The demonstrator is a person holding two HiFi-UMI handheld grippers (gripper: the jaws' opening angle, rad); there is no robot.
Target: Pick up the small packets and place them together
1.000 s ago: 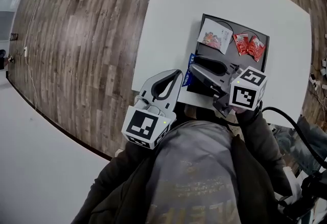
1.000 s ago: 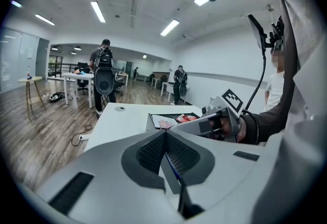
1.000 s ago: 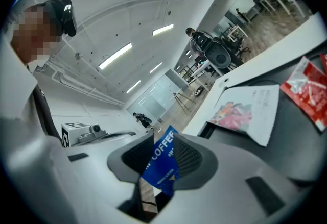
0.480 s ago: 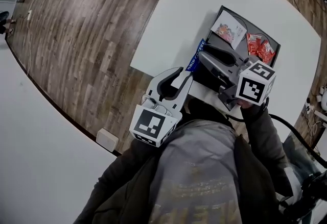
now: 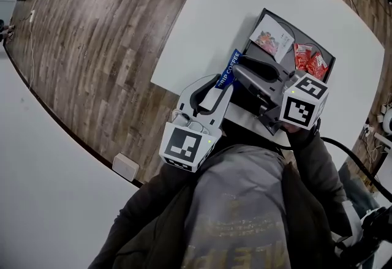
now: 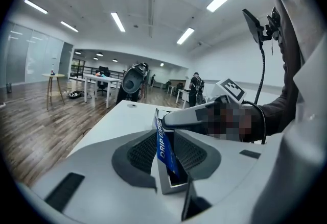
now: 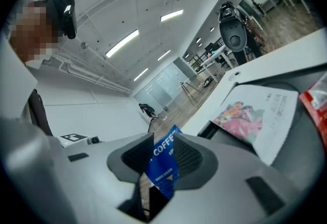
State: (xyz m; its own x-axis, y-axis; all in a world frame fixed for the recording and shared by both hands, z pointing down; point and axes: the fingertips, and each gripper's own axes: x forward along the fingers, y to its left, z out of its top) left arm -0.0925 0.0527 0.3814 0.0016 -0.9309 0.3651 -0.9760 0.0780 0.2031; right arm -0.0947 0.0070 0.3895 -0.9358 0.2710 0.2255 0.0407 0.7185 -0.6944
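Left tool [image 6: 166,140] clamped on blue drip coffee packet [image 5: 229,69]. Right tool [image 7: 162,159] clamped on the same packet. White packet [image 5: 274,40] and red packets [image 5: 309,60] lie in black tray [image 5: 260,16], just ahead of right tool.

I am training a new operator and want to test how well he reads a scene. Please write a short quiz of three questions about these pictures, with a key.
1. True or false: the black tray is empty.
2. What stands between the jaws of the left claw? A) a red packet B) the blue drip coffee packet C) a cable
3. Fill in: in the tray, the red packets lie beside the ____ packet.
Key: 1 false; 2 B; 3 white, the white packet.
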